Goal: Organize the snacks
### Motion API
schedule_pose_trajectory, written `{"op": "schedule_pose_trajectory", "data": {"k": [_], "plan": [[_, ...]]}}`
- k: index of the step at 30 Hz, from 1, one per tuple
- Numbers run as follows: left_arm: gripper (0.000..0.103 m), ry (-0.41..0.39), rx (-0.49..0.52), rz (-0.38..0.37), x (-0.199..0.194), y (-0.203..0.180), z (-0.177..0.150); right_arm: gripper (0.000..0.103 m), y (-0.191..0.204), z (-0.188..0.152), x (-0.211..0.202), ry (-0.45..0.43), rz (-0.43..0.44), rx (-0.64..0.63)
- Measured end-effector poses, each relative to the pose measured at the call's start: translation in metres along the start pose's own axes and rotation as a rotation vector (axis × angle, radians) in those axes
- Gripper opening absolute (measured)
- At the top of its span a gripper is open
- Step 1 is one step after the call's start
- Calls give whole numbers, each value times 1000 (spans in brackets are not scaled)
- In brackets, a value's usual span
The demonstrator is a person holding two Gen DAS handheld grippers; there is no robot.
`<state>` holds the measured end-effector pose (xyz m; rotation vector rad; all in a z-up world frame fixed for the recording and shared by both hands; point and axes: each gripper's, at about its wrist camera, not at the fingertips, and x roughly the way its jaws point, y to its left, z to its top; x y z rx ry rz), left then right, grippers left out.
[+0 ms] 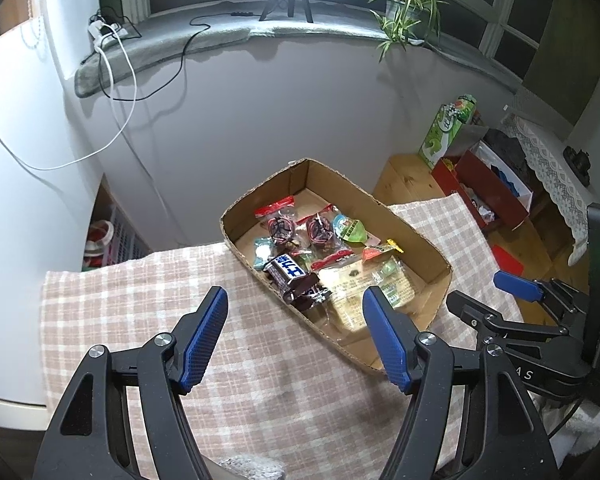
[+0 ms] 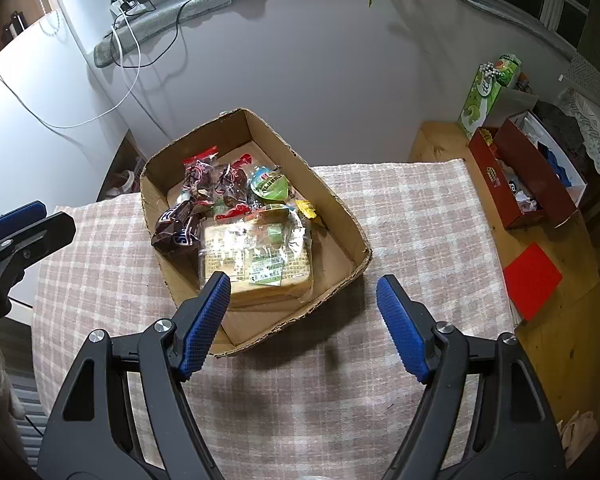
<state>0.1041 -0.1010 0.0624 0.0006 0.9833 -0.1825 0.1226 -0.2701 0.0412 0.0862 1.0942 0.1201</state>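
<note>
An open cardboard box (image 1: 420, 236) (image 2: 340, 208) sits on the checked tablecloth and holds several snacks. Among them are a dark chocolate bar (image 1: 290, 276) (image 2: 178, 232), a large clear-wrapped pack of biscuits (image 1: 364, 284) (image 2: 256, 256), red-wrapped sweets (image 1: 280, 228) (image 2: 200, 176) and a green jelly cup (image 1: 350, 230) (image 2: 270, 186). My left gripper (image 1: 295, 294) hovers over the box's near left side, open and empty. My right gripper (image 2: 304, 279) hangs over the box's near right corner, also open with nothing between its fingers. Each wrist view catches the other gripper's blue pad (image 1: 516, 286) (image 2: 20, 212) at its edge.
The checked cloth (image 1: 140, 320) (image 2: 420, 220) covers the small table. To the right, lower down, stand a red box of clutter (image 2: 520, 176), a green carton (image 2: 484, 92) and a red sheet (image 2: 532, 280) on wood. A white cabinet (image 1: 12, 160) with hanging cables stands at the left.
</note>
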Motion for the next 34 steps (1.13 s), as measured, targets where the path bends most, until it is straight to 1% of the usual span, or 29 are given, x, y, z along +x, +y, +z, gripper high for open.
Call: {"op": "schedule_pose_trajectory", "data": {"k": [30, 34], "plan": [[70, -6, 2, -1, -5, -4, 1, 78, -3, -1, -1, 10, -2, 0], [70, -21, 8, 5, -8, -5, 0, 78, -6, -1, 1, 15, -6, 2]]}}
